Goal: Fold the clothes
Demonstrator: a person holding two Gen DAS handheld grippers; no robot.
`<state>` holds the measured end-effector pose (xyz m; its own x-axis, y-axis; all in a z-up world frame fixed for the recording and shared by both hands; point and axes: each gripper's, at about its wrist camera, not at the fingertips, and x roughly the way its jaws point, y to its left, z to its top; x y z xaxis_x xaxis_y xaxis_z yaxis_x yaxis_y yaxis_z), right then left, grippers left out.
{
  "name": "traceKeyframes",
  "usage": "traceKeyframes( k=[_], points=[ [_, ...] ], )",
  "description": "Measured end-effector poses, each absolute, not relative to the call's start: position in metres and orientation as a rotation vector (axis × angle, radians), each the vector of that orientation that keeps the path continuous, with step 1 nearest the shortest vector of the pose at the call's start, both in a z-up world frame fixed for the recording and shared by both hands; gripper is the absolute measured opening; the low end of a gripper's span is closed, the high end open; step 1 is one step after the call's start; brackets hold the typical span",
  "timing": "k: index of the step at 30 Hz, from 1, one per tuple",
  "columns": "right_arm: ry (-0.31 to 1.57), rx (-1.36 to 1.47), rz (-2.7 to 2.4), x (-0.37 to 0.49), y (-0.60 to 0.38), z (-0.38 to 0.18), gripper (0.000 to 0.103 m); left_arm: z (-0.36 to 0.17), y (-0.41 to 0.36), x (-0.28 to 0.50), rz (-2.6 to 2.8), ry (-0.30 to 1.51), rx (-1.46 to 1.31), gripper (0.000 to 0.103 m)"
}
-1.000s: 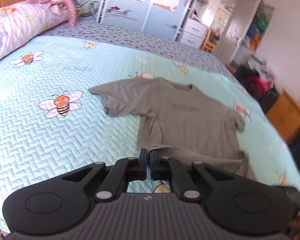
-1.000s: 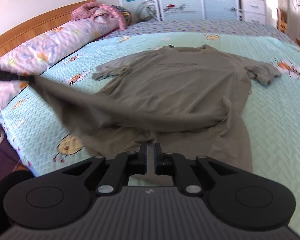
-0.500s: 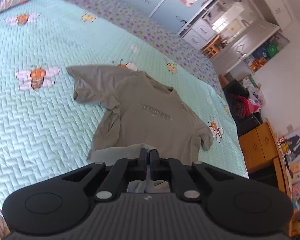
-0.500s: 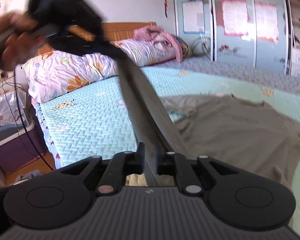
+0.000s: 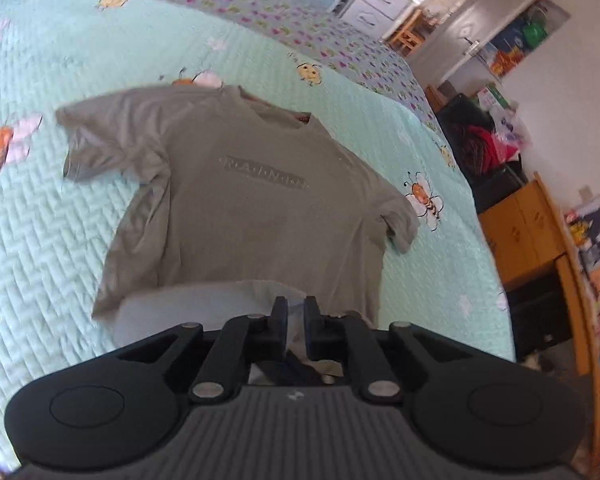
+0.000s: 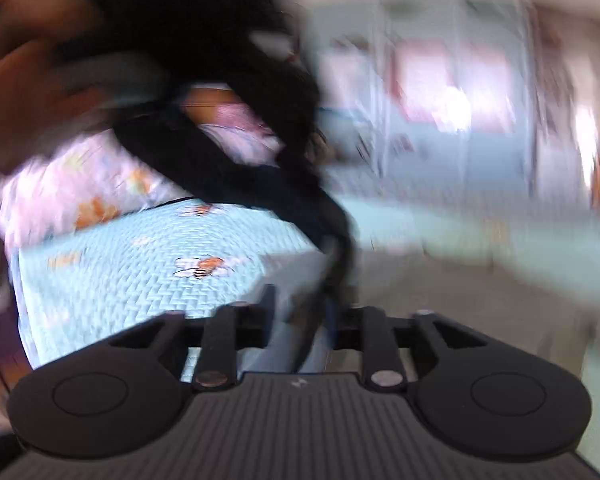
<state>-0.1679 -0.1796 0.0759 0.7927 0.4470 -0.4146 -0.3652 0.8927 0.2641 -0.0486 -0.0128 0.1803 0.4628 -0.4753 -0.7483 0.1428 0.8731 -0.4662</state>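
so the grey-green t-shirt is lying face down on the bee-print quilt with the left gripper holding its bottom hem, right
Not quite. The t-shirt lies face up, not face down: the left wrist view shows its printed chest lettering and the front of the collar facing the camera. The rest holds: it rests on the bee-print quilt, and the left gripper is shut on its bottom hem.

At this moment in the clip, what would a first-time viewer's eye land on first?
The olive-grey T-shirt spread front up in the middle of the mint bee-print quilt, its hem lifted toward the left claw, whose fingers are pinched on the cloth. The right wrist view is heavily motion-blurred: a dark shape fills its upper left above the right claw, whose state is unclear.
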Motion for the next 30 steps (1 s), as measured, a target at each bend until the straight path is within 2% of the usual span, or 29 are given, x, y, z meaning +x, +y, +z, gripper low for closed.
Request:
traceKeyframes(
  k=[2, 4, 9, 13, 18, 22, 28, 30],
  points=[
    [0.566, 0.288, 0.411, -0.153, -0.200, 0.067, 0.006, 0.171, -0.016, -0.043, -0.387, 1.013, -0.299, 0.030],
    [0.666, 0.353, 0.312, -0.149, -0.225, 0.043, 0.006, 0.156, -0.012, -0.042, -0.388, 1.016, -0.290, 0.034],
    [0.758, 0.561, 0.279, -0.165, -0.268, 0.012, 0.010, 0.121, -0.009, -0.051, -0.477, 1.060, -0.267, 0.034],
    [0.760, 0.607, 0.267, -0.180, -0.281, 0.011, 0.010, 0.102, -0.025, -0.063, -0.571, 1.011, -0.079, 0.034],
    [0.743, 0.559, 0.284, -0.194, -0.276, 0.018, 0.010, 0.080, -0.047, -0.067, -0.575, 0.922, 0.165, 0.034],
    [0.723, 0.530, 0.271, -0.200, -0.277, 0.022, 0.014, 0.068, -0.055, -0.061, -0.599, 0.924, 0.218, 0.034],
    [0.719, 0.528, 0.255, -0.208, -0.282, 0.022, 0.015, 0.053, -0.068, -0.050, -0.588, 0.945, 0.248, 0.034],
    [0.719, 0.527, 0.245, -0.212, -0.284, 0.022, 0.015, 0.048, -0.071, -0.044, -0.574, 0.958, 0.231, 0.030]
  ],
)
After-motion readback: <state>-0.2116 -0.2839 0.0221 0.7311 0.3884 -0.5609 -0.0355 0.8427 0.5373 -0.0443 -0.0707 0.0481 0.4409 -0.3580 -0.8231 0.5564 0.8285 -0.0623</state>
